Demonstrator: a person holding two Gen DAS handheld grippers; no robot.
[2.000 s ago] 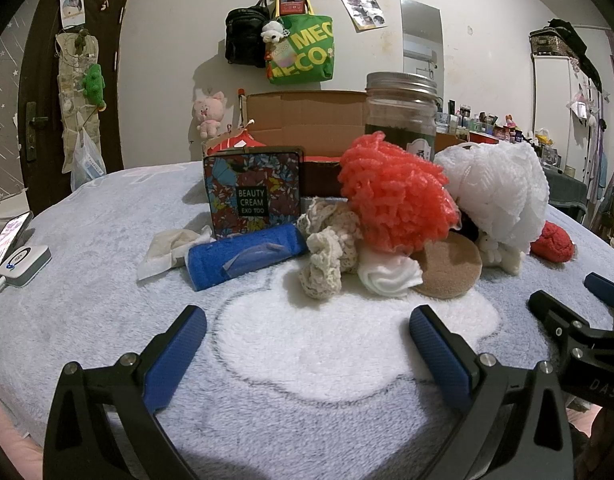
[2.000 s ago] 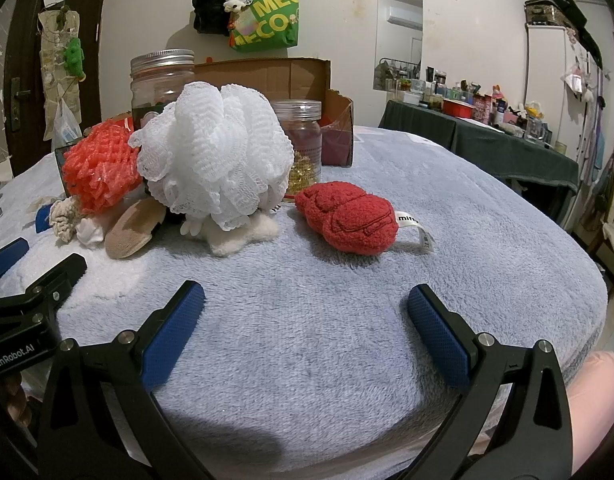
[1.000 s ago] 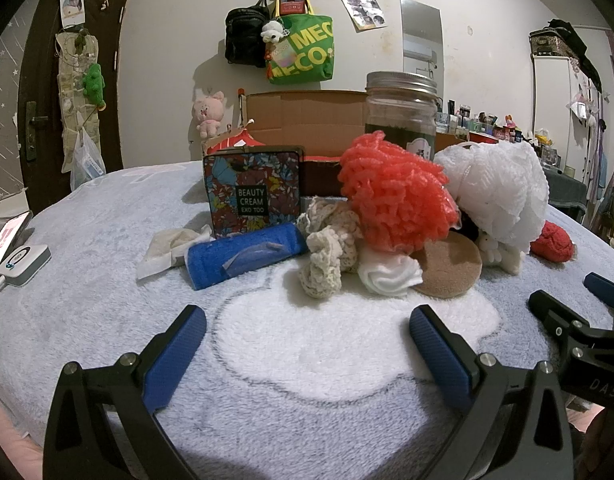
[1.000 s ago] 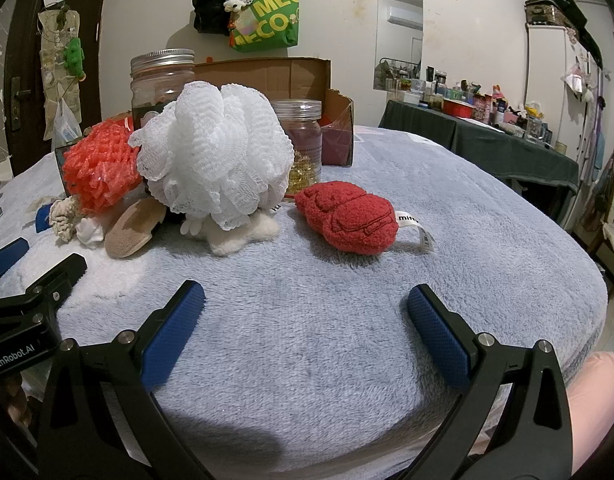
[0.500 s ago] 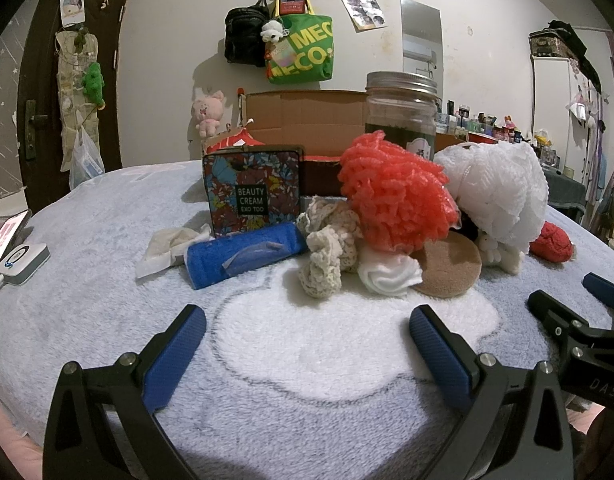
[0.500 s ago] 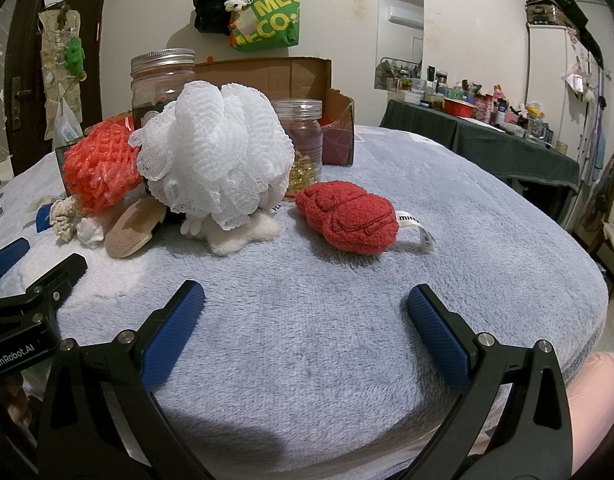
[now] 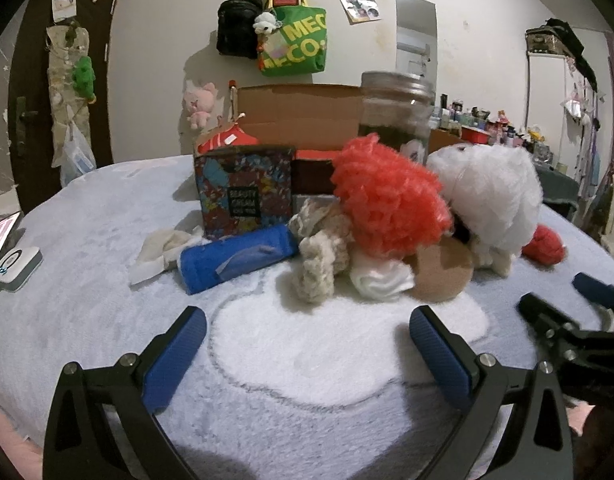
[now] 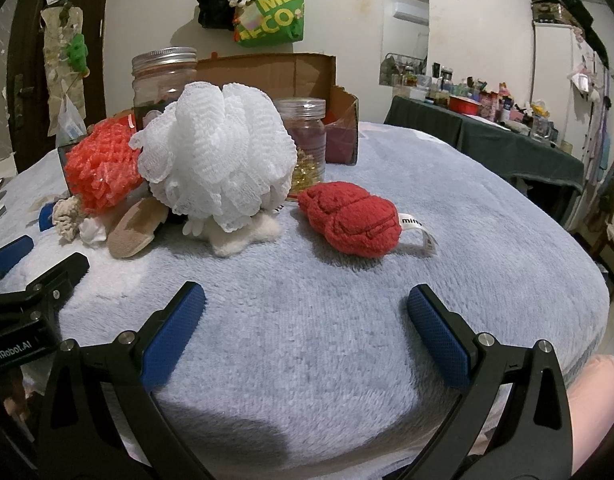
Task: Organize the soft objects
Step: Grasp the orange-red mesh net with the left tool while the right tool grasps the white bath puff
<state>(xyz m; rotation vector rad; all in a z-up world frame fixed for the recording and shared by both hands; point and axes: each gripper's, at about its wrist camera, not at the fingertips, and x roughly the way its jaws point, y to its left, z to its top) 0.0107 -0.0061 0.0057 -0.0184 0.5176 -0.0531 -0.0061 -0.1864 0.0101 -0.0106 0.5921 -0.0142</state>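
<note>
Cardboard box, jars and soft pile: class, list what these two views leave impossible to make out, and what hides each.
- Inside of the cardboard box: left wrist view, hidden by its own wall and the patterned tin.
- Contents of the tall jar: right wrist view, dark glass; the white mesh pouf covers its base.
- Label on the red plush: right wrist view, tag text is cut off as it curls.
- Dark item under the orange pouf: left wrist view, mostly covered.
</note>
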